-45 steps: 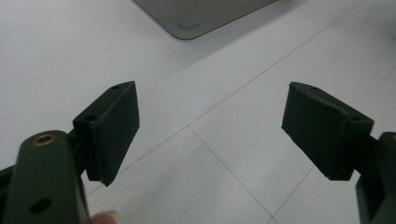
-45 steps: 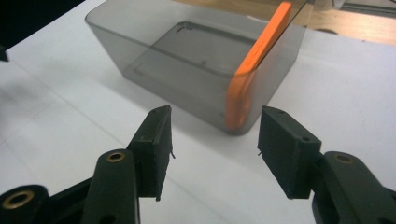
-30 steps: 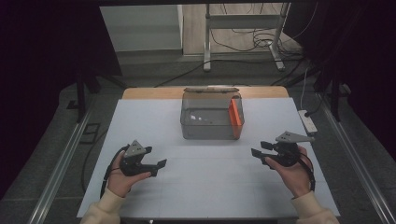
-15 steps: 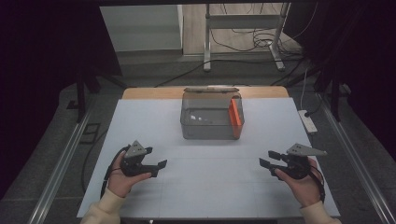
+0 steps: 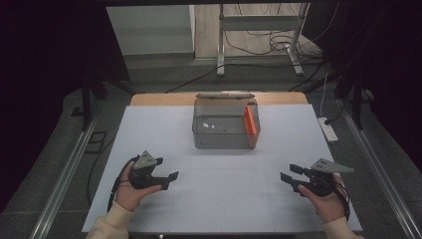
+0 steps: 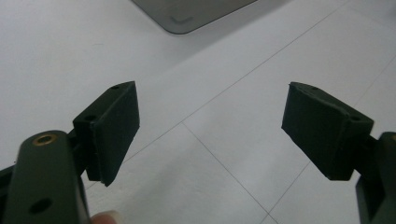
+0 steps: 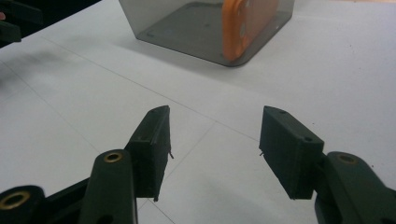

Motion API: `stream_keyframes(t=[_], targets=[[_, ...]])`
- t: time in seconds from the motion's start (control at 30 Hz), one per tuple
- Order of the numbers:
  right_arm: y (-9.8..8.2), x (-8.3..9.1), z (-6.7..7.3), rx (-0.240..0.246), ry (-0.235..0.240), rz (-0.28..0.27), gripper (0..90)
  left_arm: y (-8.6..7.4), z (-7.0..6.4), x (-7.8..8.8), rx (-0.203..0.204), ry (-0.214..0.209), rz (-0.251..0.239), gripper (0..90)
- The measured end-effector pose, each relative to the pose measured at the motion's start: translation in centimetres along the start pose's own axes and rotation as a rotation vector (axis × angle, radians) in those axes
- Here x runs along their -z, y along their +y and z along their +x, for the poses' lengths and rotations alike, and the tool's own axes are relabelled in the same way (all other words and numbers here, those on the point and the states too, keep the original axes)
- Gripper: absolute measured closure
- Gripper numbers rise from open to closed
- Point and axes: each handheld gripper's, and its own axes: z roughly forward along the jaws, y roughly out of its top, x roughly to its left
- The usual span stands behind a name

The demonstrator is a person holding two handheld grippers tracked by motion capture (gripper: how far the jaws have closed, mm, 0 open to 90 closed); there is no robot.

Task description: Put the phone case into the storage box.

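Ahead of me, at the far middle of my white table, sits a smoky-grey translucent plastic box (image 5: 221, 129), rectangular with rounded corners, upright and flat on its base. Its lid is off the top, showing the dark floor inside. A flat orange plastic piece (image 5: 250, 119) stands on edge inside it, leaning against the right-hand wall. Nothing of mine touches the box

You're wearing cream sleeves (image 5: 110, 224). You're running black grippers: left gripper (image 6: 212, 135), right gripper (image 7: 212, 149), flat rectangular pads (image 6: 116, 130), brass rivets (image 7: 113, 157), grey triangular top plates (image 5: 332, 165), black cables (image 5: 115, 186).
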Motion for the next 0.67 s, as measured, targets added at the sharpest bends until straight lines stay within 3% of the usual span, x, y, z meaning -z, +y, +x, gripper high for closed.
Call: stream_keyframes(t=[0.3, 0.67], targets=[[-0.09, 0.08, -0.52, 0.012, -0.001, -0.027, 42.8, -0.07, -0.09, 0.00, -0.002, -0.006, 0.002, 19.1], [-0.28, -0.14, -0.43, 0.016, 0.018, -0.017, 42.2, -0.13, 0.03, -0.11, 0.003, 0.001, 0.010, 19.1]])
